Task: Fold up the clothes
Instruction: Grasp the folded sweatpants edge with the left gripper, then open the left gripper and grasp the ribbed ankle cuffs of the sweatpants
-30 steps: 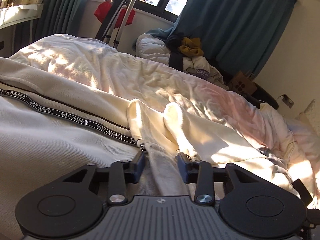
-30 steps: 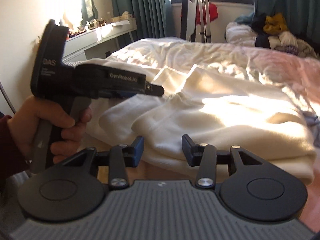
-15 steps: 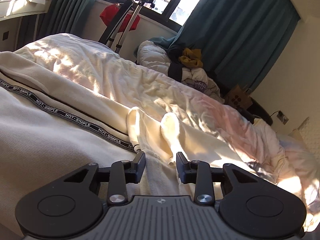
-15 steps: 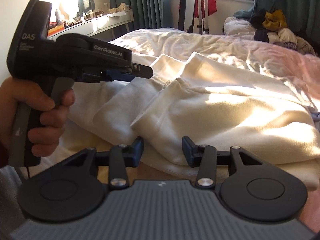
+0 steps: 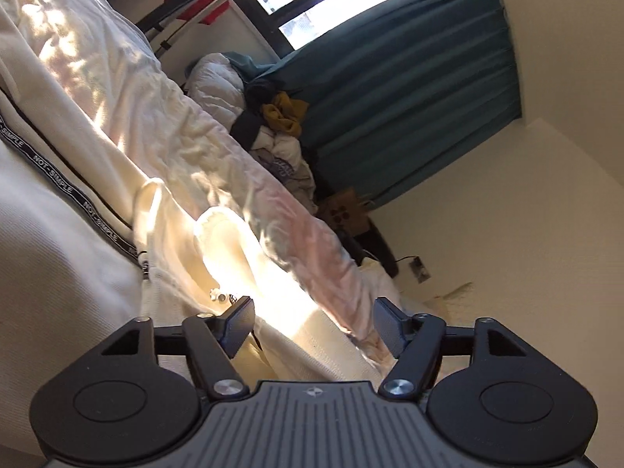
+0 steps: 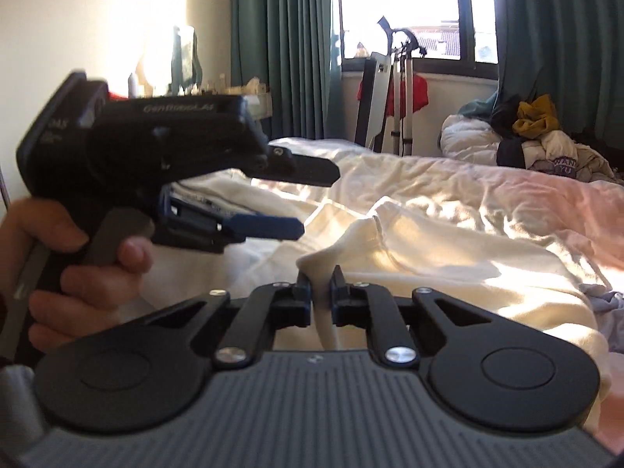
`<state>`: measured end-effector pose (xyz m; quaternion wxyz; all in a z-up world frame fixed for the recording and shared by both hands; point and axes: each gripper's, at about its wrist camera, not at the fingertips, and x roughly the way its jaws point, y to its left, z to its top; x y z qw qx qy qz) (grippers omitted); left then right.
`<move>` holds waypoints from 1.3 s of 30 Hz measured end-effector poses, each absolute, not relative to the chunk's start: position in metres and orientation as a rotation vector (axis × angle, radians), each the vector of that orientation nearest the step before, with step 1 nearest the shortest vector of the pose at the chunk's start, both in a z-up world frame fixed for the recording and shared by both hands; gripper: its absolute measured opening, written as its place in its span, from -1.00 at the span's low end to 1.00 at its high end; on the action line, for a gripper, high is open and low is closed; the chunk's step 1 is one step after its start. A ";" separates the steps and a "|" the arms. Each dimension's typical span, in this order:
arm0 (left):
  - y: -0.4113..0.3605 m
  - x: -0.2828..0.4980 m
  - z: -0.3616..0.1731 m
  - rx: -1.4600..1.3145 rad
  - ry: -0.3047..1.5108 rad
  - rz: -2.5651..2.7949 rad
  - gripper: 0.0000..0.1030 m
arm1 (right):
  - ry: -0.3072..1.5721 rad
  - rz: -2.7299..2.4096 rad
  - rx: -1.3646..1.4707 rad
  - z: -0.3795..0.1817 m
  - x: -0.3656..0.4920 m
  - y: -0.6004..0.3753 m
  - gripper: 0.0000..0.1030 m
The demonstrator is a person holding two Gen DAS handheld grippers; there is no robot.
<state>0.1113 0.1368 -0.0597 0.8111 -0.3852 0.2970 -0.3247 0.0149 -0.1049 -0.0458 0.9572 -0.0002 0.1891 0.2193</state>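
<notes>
Cream garment [image 6: 448, 257] is lying on the bed [image 6: 507, 195]. I'm seeing the right gripper [image 6: 319, 284] pinching a raised fold of it, jaws nearly together on the cloth. Left gripper [image 5: 312, 321] is tilting over the same garment with jaws spread wide, nothing between them. A hand [image 6: 78, 269] is gripping its handle. Black tape reading NOT-SIMPLE [image 5: 70, 191] is running along the fabric at left.

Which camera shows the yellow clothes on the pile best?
The right wrist view: the mustard-yellow garment sits upright and sunlit on the clothes pile by the window. The left wrist view shows it too, but tilted and darker against the curtain.
</notes>
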 end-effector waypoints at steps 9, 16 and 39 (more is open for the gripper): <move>0.120 0.139 -0.083 -0.978 0.776 -0.753 0.57 | 0.341 0.451 -0.030 -0.032 0.008 -0.110 -0.76; 0.084 0.187 -0.078 -0.795 0.815 -0.652 0.18 | 0.338 0.496 -0.127 -0.041 0.002 -0.099 -0.76; 0.084 0.212 -0.095 -0.368 0.807 -0.425 -0.56 | 0.544 0.550 -0.092 -0.089 0.058 -0.074 -0.70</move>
